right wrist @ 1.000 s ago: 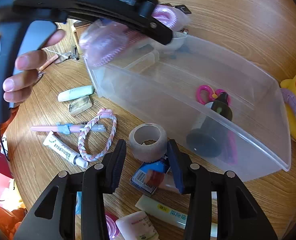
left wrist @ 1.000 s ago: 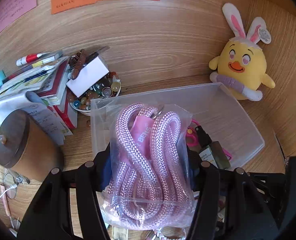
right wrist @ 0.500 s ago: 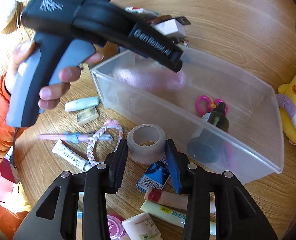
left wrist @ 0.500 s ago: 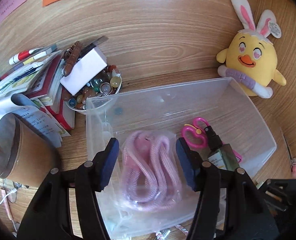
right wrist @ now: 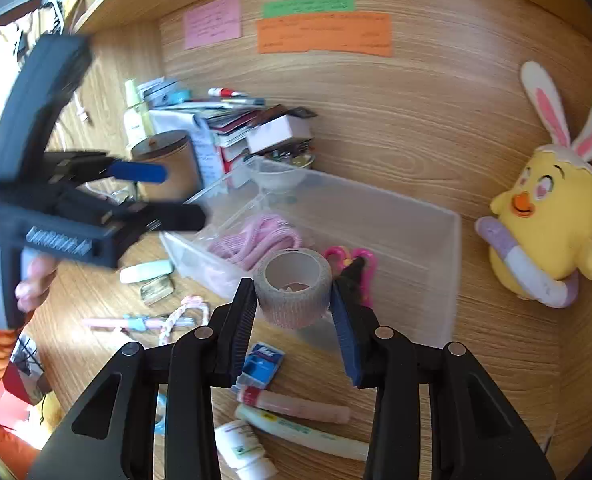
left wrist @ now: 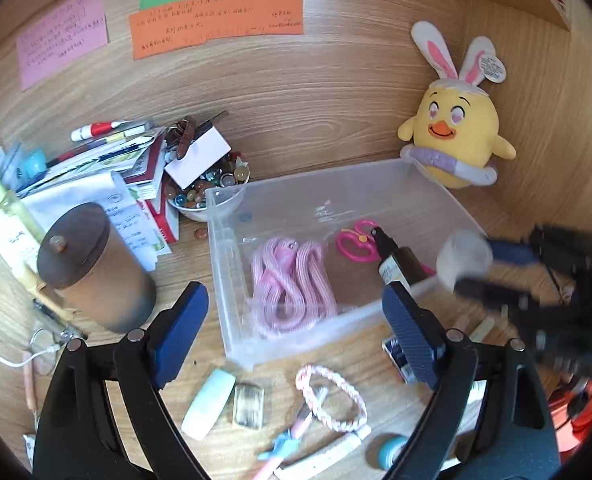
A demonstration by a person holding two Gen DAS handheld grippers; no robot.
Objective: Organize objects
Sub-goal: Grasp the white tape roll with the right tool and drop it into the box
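Clearly, right gripper (right wrist: 291, 300) clamps the tape roll (right wrist: 292, 287), blurred in the left view; left gripper (left wrist: 296, 324), jaws just opened, hangs empty over the bagged pink rope (left wrist: 291, 280) inside the clear bin (left wrist: 231, 312).

Bagged pink rope (left wrist: 291, 280) in clear bin (left wrist: 231, 276)

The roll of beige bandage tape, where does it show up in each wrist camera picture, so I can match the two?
Left wrist view: the bandage roll is a pale blur at right, beside the clear bin's near right corner, at the tips of the right gripper.
Right wrist view: the roll sits centre, pinched between that gripper's pads, in front of the bin.
Shared landmark: the yellow chick plush, behind the bin's far right corner.
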